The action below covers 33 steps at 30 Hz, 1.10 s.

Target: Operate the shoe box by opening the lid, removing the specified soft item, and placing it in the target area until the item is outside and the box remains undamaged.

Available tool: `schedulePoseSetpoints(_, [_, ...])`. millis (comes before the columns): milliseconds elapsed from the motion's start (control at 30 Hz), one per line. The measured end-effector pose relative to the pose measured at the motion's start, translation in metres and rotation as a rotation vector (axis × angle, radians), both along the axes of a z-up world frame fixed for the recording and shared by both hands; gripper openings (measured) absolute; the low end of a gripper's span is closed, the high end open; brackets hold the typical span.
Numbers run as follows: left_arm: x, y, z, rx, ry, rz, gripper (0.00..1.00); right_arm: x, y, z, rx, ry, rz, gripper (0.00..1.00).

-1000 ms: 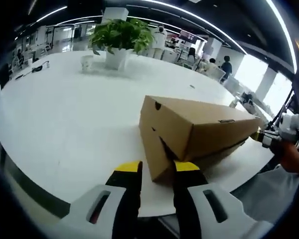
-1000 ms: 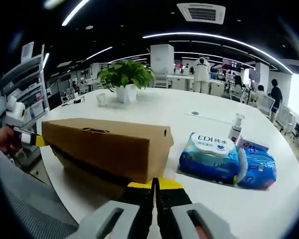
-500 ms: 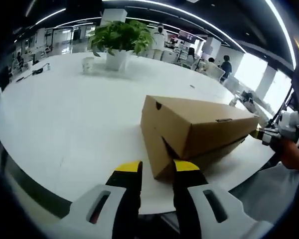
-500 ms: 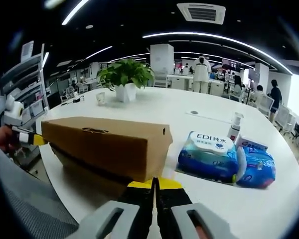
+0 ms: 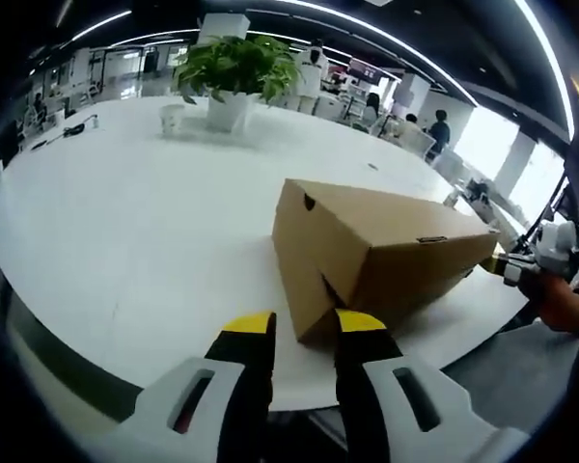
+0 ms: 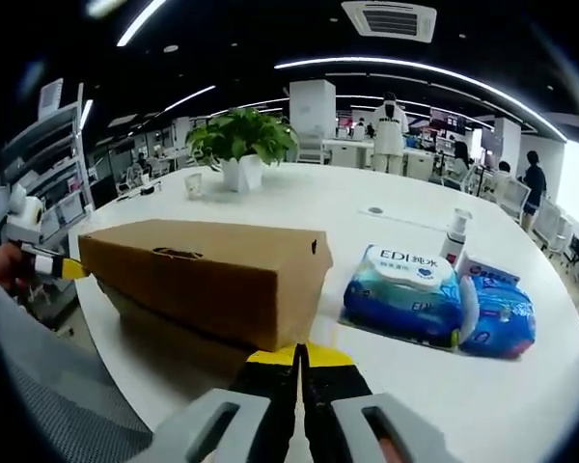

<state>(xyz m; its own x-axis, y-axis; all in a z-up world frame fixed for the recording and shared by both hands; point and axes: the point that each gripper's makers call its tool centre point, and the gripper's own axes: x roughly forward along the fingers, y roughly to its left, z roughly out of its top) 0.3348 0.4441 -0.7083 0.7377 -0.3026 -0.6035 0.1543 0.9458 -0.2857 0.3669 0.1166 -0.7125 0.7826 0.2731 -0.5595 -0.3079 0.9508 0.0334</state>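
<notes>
A brown cardboard shoe box [image 5: 386, 251] lies on the white round table [image 5: 125, 231], with a dark slit under its lid at the near end. My left gripper [image 5: 304, 333] is open, its yellow fingertips just short of the box's near corner. In the right gripper view the same shoe box [image 6: 207, 280] lies ahead and to the left. My right gripper [image 6: 299, 355] is shut, its tips right below the box's near corner, with nothing visible between them. A hand holds each gripper at opposite ends: the right gripper [image 5: 536, 260] and the left gripper [image 6: 39, 262].
Two blue wet-wipe packs [image 6: 405, 294] [image 6: 497, 323] and a small pump bottle [image 6: 454, 241] lie right of the box. A potted plant [image 6: 239, 145] and a white cup [image 6: 195, 188] stand at the far side. The table edge [image 5: 106, 381] runs close below the grippers. People stand behind.
The dark gap between lid and base along the box's side has narrowed. Both views have shifted slightly; the grippers keep their states.
</notes>
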Motion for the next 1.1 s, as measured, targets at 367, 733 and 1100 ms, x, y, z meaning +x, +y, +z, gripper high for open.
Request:
schedulePoseSetpoints(367, [-0.002, -0.005, -0.003, -0.010, 0.012, -0.013, 0.22, -0.003, -0.002, -0.009, 0.014, 0.028, 0.004, 0.00])
schedulePoseSetpoints(733, [-0.005, -0.004, -0.004, -0.005, 0.015, -0.014, 0.22, -0.004, -0.002, -0.015, 0.013, 0.050, 0.017, 0.00])
schedulePoseSetpoints(1100, [-0.006, -0.002, -0.002, -0.011, 0.018, -0.009, 0.23, -0.006, -0.011, -0.012, 0.011, 0.056, 0.015, 0.00])
